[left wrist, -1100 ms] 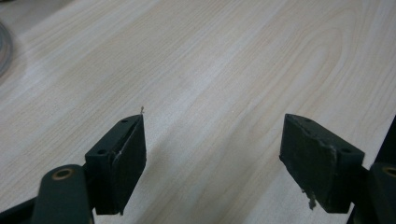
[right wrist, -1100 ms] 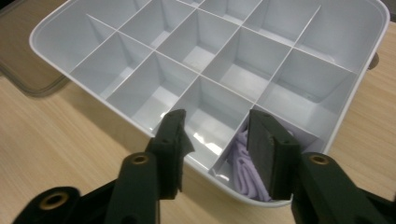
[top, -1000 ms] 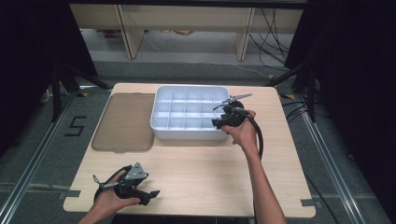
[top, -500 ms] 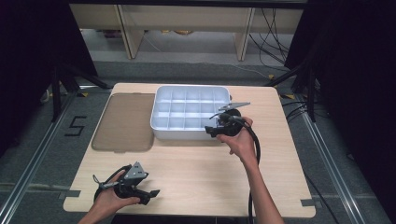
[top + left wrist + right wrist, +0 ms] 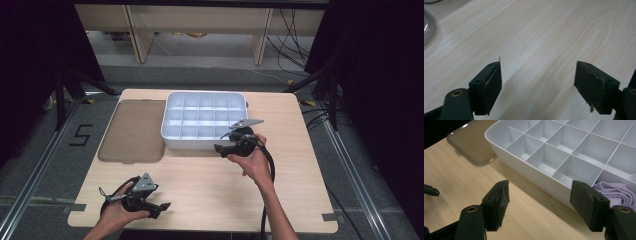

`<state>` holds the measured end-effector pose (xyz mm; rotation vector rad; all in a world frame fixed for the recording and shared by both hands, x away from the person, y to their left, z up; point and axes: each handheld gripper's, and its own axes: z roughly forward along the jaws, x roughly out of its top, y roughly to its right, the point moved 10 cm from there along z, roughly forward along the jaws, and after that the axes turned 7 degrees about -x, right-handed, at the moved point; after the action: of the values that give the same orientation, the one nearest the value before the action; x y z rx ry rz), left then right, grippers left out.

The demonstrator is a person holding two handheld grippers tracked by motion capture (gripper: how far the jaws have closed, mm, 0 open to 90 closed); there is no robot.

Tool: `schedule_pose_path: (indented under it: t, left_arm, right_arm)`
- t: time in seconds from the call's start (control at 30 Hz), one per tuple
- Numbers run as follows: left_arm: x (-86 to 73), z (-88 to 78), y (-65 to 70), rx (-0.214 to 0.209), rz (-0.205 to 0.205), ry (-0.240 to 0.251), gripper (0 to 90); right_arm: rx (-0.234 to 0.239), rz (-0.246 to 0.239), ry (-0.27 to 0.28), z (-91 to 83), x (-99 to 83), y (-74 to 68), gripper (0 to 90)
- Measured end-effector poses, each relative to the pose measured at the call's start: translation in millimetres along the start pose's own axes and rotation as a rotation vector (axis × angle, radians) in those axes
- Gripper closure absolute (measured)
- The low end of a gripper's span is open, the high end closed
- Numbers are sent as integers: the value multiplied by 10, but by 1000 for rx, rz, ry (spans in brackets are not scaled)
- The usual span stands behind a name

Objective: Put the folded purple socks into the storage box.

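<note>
High view first: we've got the white divided tray (image 5: pixel 204 120) sitting at about 12 o'clock on the bench (image 5: pixel 210 185), with the smoky see-through lid (image 5: pixel 132 131) lying flat just beside it at 9 o'clock of the tray. Our right tongs (image 5: pixel 223 148) sit right at the tray's near wall, around its 5 o'clock corner. Left tongs (image 5: pixel 161 206) are parked down at 7 o'clock of the bench, well apart from everything.

Right gripper view is the useful one. The jaws have just been opening and now stand wide with nothing between them, just bare wood and the tray wall past them. Tucked in the nearest corner compartment there's a folded lilac cloth (image 5: pixel 615 192), partly hidden behind the right jaw. So the cloth looks dropped off and let go, if we read it right.

Left gripper view shows those tongs spread wide too, empty, hovering over plain bench.

Handling thoughts: the cloth is soft and floppy, next to no weight, nothing to break. It'll sag and unfold if we pinch one edge, so we'd grab it at a thick fold near the middle, coming straight down between the dividers. The tray itself looks like thin stiff plastic, light and a bit slick, so it could skate on the wood if we bump it. The lid we'd take by its rim.
</note>
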<state>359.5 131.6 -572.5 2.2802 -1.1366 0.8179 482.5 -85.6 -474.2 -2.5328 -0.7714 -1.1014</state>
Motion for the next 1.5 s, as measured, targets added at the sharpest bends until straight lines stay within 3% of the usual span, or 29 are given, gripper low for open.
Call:
schedule_pose_path:
  t: [0.03,0.17,0.2,0.23,0.3,0.5,0.53,0.63,0.7,0.73,0.77,0.8,0.83,0.87,0.9,1.0,1.07,1.13,1.23,1.27,1.3,1.47,1.5]
  left_arm:
    - [-2,6,30,-17,-13,4,218]
    - [6,5,22,-11,-2,6,218]
    - [7,4,23,-12,-1,6,218]
    - [6,4,23,-12,-1,6,218]
    - [2,4,24,-11,-7,6,218]
    - [7,2,26,-11,1,7,219]
    - [11,-1,23,-10,1,9,219]
    - [7,-2,28,-12,-13,11,218]
    - [13,-3,24,-11,-16,15,218]
    - [10,-14,10,-8,2,3,218]
    - [18,-4,30,-11,-21,20,218]
    - [20,-3,33,-12,-20,23,218]
    - [19,-3,35,-13,-22,23,218]
    - [19,-4,32,-12,-21,22,218]
    - [13,-19,4,-3,9,6,218]
    - [18,-11,35,-14,-16,20,219]
    - [19,-14,27,-10,-12,18,218]
    - [21,-9,33,-14,-16,20,218]
    - [17,-16,11,-4,15,10,218]
    - [22,-15,23,-13,13,11,218]
    - [22,-15,23,-13,13,11,218]
    - [20,-7,28,-9,1,16,217]
    - [22,-8,30,-10,3,17,217]
  right_arm:
    - [4,-21,11,17,-5,1,323]
    - [15,4,-12,16,-45,-53,321]
    - [3,-9,7,32,-40,-38,320]
    - [17,7,9,37,-43,-77,319]
    - [13,-21,-1,32,-65,-88,319]
    - [20,-34,6,37,-82,-136,301]
    - [23,-13,-4,24,-91,-162,299]
    - [24,-14,6,32,-106,-191,294]
    - [19,-34,-11,21,-127,-192,288]
    - [16,-35,13,40,-115,-205,286]
    - [21,-45,-19,6,-136,-211,284]
    - [26,-26,-12,7,-134,-247,282]
    - [13,-54,18,26,-115,-233,281]
    - [27,-54,-5,1,-135,-264,279]
    - [22,-60,-8,-10,-138,-263,275]
    - [31,-48,-5,-35,-161,-315,271]
    - [27,-54,17,-20,-181,-336,270]
    - [34,-64,-1,-34,-233,-357,267]
    - [41,-59,-20,-65,-286,-393,257]
    - [36,-67,7,-57,-289,-401,257]
    - [40,-62,-15,-79,-309,-408,257]
    - [44,-64,-19,-98,-346,-432,253]
    - [36,-67,0,-85,-358,-444,249]
